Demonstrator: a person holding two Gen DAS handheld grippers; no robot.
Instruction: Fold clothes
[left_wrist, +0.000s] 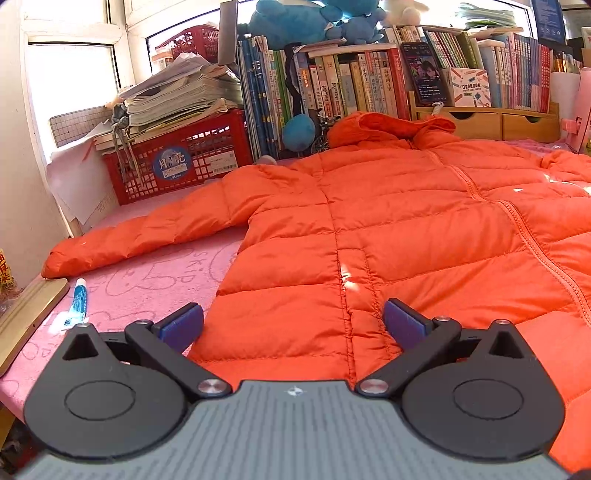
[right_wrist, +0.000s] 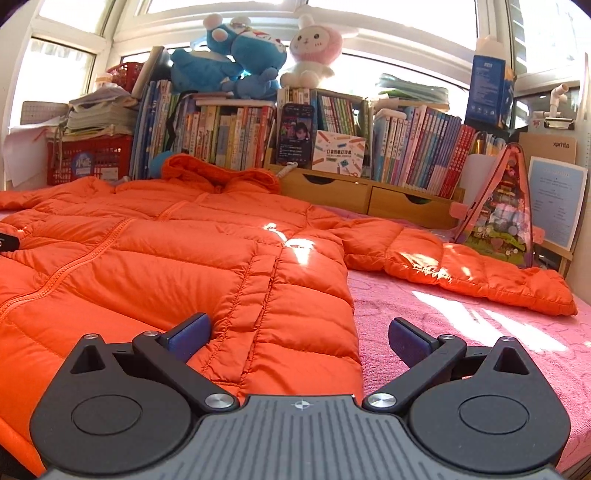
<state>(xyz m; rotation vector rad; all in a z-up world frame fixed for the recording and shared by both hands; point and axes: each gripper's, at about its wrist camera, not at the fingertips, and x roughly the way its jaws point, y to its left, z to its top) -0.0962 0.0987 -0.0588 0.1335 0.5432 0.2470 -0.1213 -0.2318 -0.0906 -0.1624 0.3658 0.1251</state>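
Observation:
An orange puffer jacket (left_wrist: 388, 229) lies flat, front up and zipped, on a pink blanket (left_wrist: 147, 280), hood toward the bookshelf. Its one sleeve (left_wrist: 147, 236) stretches out to the left. In the right wrist view the jacket (right_wrist: 177, 258) fills the left and its other sleeve (right_wrist: 461, 266) stretches right. My left gripper (left_wrist: 293, 325) is open over the jacket's lower left hem, empty. My right gripper (right_wrist: 299, 336) is open over the lower right hem corner, empty.
A red crate (left_wrist: 177, 162) with stacked papers stands at the back left. A bookshelf (right_wrist: 258, 129) with plush toys and wooden drawers (right_wrist: 369, 195) lines the back. A blue-white tube (left_wrist: 79, 299) and wooden board (left_wrist: 29, 317) lie at left. A pink triangular bag (right_wrist: 502, 214) stands at right.

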